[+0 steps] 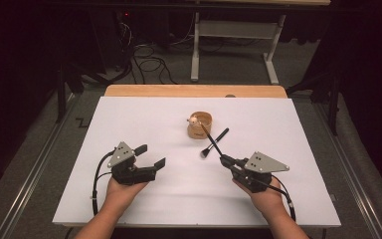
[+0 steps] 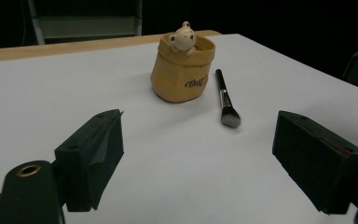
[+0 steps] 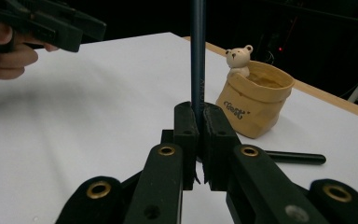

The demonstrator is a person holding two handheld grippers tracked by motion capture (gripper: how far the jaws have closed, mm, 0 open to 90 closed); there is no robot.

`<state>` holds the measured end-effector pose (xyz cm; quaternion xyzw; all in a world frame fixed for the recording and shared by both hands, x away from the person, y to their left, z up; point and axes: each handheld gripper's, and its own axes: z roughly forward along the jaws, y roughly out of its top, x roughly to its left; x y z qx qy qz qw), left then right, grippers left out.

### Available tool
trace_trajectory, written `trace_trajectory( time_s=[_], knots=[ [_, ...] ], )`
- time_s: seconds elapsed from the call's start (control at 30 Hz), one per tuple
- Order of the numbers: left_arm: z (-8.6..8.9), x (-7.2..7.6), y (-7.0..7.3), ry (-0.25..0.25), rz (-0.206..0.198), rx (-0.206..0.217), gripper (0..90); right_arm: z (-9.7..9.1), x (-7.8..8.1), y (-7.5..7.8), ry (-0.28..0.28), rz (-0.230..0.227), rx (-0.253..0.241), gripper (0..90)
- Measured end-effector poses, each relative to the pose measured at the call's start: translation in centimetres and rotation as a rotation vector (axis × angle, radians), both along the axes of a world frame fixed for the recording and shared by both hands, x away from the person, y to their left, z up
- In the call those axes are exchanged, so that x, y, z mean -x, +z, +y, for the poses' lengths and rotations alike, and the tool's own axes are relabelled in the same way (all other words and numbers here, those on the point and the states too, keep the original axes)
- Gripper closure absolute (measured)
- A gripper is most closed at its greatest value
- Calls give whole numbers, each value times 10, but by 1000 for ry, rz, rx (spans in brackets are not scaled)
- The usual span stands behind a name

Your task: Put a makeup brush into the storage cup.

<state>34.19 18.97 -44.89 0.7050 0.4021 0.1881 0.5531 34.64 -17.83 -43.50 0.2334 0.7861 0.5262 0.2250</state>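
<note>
**A:** From the high view, what have you got?

**B:** My right gripper (image 1: 224, 158) is pinching a slim dark-handled brush (image 1: 209, 139) by its lower end; the handle slants up toward eleven o'clock, its tip over the rim of the tan ceramic sack-shaped pot with a little bear figure (image 1: 199, 125). A second black makeup brush with a grey bristle head (image 1: 215, 143) lies flat on the white table sheet (image 1: 144, 119), just at the pot's four o'clock. My left gripper (image 1: 151, 157) hovers at eight o'clock of the pot, spread and holding nothing.

**A:** And the left gripper view?

**B:** Jaws wide apart, bare sheet between them. Pot (image 2: 182, 70) at twelve, lying brush (image 2: 226, 100) at one, bristles toward me.

**A:** Right gripper view?

**B:** Jaws pressed tight on the handle (image 3: 197, 56), which rises straight up. Pot (image 3: 255, 100) at two o'clock.

**A:** How will it handle?

**B:** I'd say light, stiff, smooth and round, so it may swivel in the pads. Best gripped mid-handle, never the soft bristles. The pot looks breakable and tippable.
</note>
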Motion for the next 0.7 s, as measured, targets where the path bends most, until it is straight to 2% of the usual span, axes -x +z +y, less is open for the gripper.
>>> trace_trajectory(
  time_s=[0.07, 0.3, 0.57, 0.7],
  knots=[
    [-3, 0, 4, -1, -16, -5, 169, 2, -1, 0, 7, -9, 2, 869],
    [-17, -3, 9, -27, -25, 23, 169, 8, 0, 3, 9, -22, 9, 869],
    [-28, -10, 11, -47, -28, 26, 172, 11, 1, 3, 18, -40, 15, 869],
    [-34, -10, 16, -42, -55, 17, 174, 15, 1, 4, 30, -40, 16, 869]
  ],
)
